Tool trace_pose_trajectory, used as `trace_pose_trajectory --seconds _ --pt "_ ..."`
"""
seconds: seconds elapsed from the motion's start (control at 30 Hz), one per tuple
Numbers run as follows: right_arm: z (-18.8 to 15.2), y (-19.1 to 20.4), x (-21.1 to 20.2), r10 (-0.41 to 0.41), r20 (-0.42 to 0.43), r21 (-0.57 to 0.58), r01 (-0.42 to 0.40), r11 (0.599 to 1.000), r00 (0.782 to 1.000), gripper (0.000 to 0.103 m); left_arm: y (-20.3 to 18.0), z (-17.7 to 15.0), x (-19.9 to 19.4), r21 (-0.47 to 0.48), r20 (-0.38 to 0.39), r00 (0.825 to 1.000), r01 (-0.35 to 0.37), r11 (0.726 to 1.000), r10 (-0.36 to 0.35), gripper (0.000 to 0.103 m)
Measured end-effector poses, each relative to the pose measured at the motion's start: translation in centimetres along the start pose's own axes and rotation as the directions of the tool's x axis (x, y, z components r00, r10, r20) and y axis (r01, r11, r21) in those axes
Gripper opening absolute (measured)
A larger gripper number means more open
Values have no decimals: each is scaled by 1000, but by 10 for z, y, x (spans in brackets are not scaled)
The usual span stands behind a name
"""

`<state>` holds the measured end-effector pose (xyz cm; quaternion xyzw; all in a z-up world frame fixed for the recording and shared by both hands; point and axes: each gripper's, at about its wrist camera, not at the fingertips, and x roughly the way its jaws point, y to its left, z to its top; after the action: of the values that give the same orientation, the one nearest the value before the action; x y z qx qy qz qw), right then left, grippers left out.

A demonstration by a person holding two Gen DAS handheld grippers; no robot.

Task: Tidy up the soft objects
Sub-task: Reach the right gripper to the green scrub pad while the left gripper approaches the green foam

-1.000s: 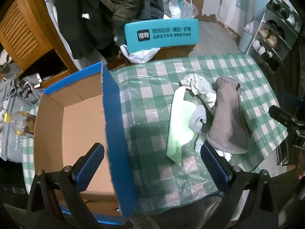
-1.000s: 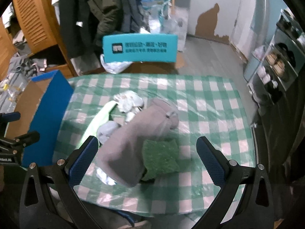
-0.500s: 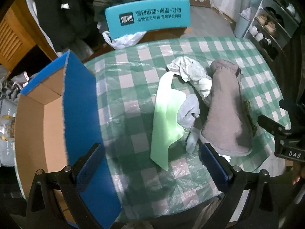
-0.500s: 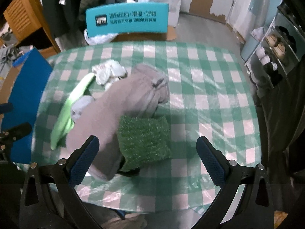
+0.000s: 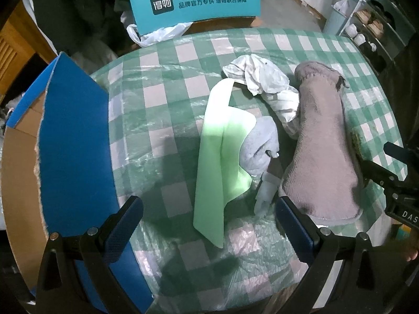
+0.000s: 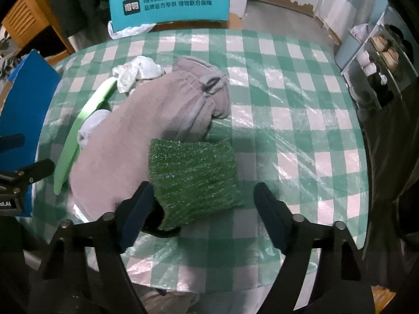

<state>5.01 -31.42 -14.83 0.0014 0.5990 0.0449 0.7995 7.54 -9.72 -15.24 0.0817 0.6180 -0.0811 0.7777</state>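
Green turf pad (image 6: 193,180) lies on the grey towel (image 6: 146,130) near the table's front edge, between the right gripper's (image 6: 203,204) spread, empty fingers; left gripper (image 5: 209,214) gapes empty over the green sheet (image 5: 220,157), beside the blue box (image 5: 73,144).

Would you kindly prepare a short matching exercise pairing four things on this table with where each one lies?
Things:
1. light green sheet
2. grey towel
3. green scrub pad
4. blue cardboard box

Places:
A. at the table's left edge
B. between the open right gripper's fingers
C. just left of the scrub pad
D. between the box and the pale blue cloth

Pairs: 1-D, 2-C, 3-B, 4-A
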Motion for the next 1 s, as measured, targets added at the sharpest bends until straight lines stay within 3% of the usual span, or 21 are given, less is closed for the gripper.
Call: trace_pose_trajectory --seconds 0.13,0.23,0.47,0.6,0.77,1.0 --pt "-1 -8 5 -16 -19 17 16 1000 1000 60 0 2 7 -12 -20 1000 8 1000 -8 102" --pt "-2 -16 9 -48 -40 24 49 999 998 55 0 2 12 -10 -32 999 -1 1000 1 102" --pt "-7 -37 22 -123 -94 50 128 990 988 55 8 5 22 -25 -49 999 -9 1000 8 102" --pt "-5 -44 22 -102 -93 97 111 989 990 56 12 8 27 -35 -55 998 -12 999 10 102" --pt "0 -46 19 -91 -73 124 99 987 993 72 15 9 37 -30 -69 997 -24 999 22 102" --pt "4 -41 17 -81 -64 123 89 988 995 72 18 11 46 -35 -72 997 4 999 -7 102"
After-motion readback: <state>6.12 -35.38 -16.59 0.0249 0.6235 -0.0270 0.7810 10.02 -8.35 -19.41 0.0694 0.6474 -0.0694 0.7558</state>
